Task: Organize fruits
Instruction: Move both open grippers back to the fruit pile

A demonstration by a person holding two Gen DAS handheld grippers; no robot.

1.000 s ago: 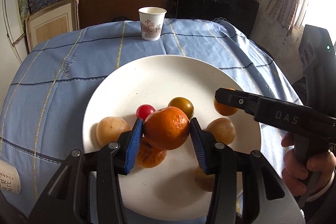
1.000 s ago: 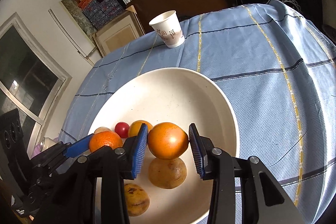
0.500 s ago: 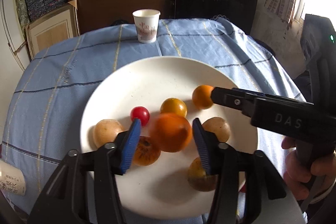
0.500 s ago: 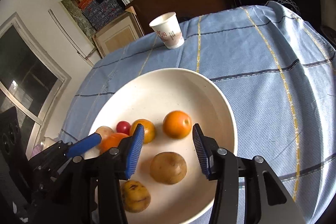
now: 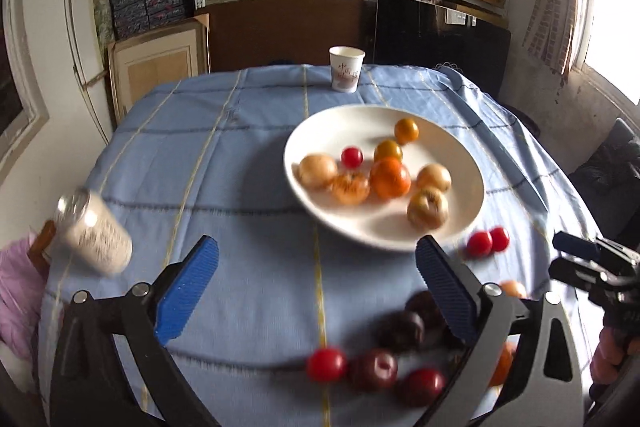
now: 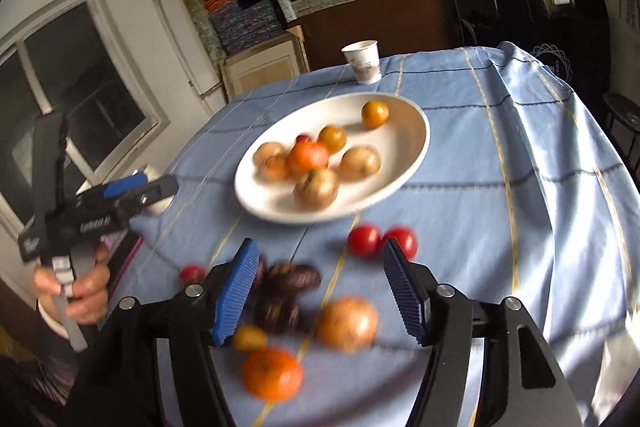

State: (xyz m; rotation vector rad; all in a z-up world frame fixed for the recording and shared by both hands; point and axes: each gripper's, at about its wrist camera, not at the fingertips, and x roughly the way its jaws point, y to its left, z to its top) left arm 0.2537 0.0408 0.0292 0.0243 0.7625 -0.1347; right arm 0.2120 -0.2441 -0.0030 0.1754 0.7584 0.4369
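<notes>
Both grippers, left [image 5: 316, 287] and right [image 6: 318, 291], are seen opening, nothing gripped. Loose fruit [image 6: 347, 323] is scattered at the table's near edge; round, no long axis. The plate [image 5: 352, 227], mid-table, is loaded with fruit.

The left tool [image 5: 316, 279] is hanging over the blue tablecloth [image 5: 240, 187], its jaws opening wide with only cloth between them. Beyond it the white plate [image 5: 460, 151] is carrying a big orange [image 5: 390, 178], a small red fruit [image 5: 352, 157] and several yellow-brown ones. Loose dark plums [image 5: 400, 331] and red fruits are lying blurred near the right pad. A paper cup [image 5: 347, 69] is standing at the tabletop's far edge.
</notes>
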